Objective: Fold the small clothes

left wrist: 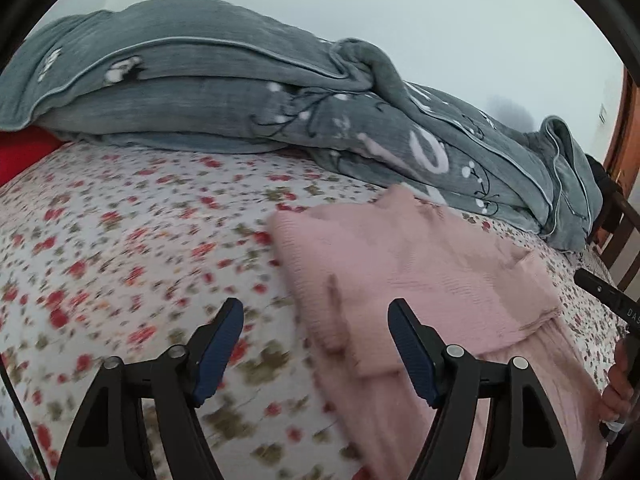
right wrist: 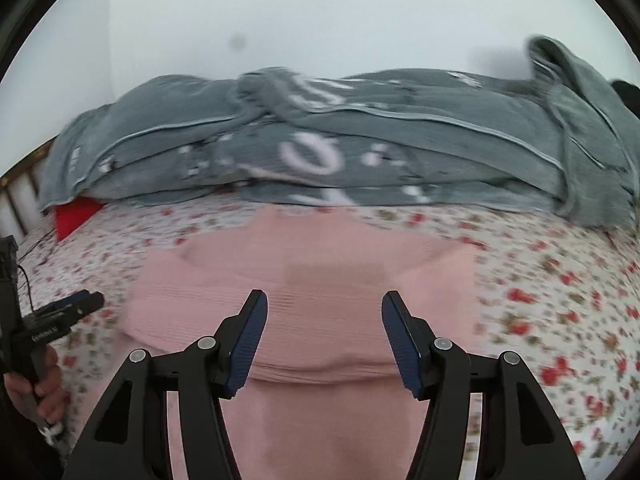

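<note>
A pink knitted garment (right wrist: pixel 304 280) lies partly folded on the flowered bed sheet (right wrist: pixel 560 280); an upper layer is laid over a lower one. My right gripper (right wrist: pixel 324 304) is open and empty, above the garment's middle. My left gripper (left wrist: pixel 316 312) is open and empty, over the sheet at the garment's (left wrist: pixel 420 272) left edge. The left gripper (right wrist: pixel 86 302) also shows at the far left of the right wrist view, held in a hand. Part of the right gripper (left wrist: pixel 612 296) shows at the right edge of the left wrist view.
A crumpled grey blanket (left wrist: pixel 240 92) with white print lies along the back of the bed, also in the right wrist view (right wrist: pixel 360 152). A red cushion (right wrist: pixel 76 216) peeks out under its left end. A wooden bed frame (left wrist: pixel 624 232) stands at the right. A pale wall is behind.
</note>
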`<state>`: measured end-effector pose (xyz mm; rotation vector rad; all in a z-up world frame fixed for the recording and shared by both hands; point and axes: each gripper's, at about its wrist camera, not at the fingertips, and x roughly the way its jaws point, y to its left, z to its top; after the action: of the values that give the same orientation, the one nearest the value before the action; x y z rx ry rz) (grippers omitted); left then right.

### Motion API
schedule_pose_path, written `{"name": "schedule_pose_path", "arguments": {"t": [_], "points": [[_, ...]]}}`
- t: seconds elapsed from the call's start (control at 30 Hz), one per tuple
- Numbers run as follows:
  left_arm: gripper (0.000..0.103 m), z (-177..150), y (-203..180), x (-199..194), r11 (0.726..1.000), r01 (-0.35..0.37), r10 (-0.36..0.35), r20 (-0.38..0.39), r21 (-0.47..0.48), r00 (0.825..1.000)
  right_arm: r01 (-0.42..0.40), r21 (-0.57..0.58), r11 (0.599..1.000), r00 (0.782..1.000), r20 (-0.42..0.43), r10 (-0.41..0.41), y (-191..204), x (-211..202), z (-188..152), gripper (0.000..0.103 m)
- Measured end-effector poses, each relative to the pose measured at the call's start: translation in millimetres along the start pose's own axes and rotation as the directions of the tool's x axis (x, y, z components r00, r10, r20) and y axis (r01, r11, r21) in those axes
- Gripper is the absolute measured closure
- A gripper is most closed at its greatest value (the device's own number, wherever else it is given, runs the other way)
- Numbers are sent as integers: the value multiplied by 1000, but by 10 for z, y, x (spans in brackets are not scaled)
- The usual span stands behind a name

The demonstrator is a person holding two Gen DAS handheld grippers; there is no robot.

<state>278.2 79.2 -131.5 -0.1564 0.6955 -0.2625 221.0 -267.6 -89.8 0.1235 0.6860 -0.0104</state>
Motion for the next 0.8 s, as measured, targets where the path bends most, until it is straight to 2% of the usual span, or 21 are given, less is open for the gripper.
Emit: {"name": "schedule_pose_path", "arguments": {"t": [0.03,0.1,0.27,0.37,0.43,0.5,0.73,0.8], "points": [[39,13,-52,56,1000,0,0,-2,11,1000,4,13,1000,1000,-3,-4,-66,5,-17,44],[55,38,-108,153,1000,10,-10,-22,25,1000,-2,58,998,1000,-10,2,-254,20,-70,44],[67,75,-158,363,999,53,-53,-77,9,996,-44,107,993,998,-27,48,-458,95,-170,44],[72,84,-197,433,999,51,-49,-90,14,995,-59,121,991,997,-33,64,-495,136,-223,44],[81,81,-215,472,999,40,-38,-101,18,994,-63,139,988,997,-36,69,-541,159,-253,44],[94,81,-226,474,999,28,-26,-97,26,995,-78,162,984,996,-38,85,-599,187,-285,44],[96,317,-246,362,999,39,-39,-11,27,999,-115,204,972,992,-20,122,-681,184,-317,44],[96,410,-246,385,999,20,-20,18,26,1000,-112,204,973,993,-16,118,-681,178,-315,44]]}}
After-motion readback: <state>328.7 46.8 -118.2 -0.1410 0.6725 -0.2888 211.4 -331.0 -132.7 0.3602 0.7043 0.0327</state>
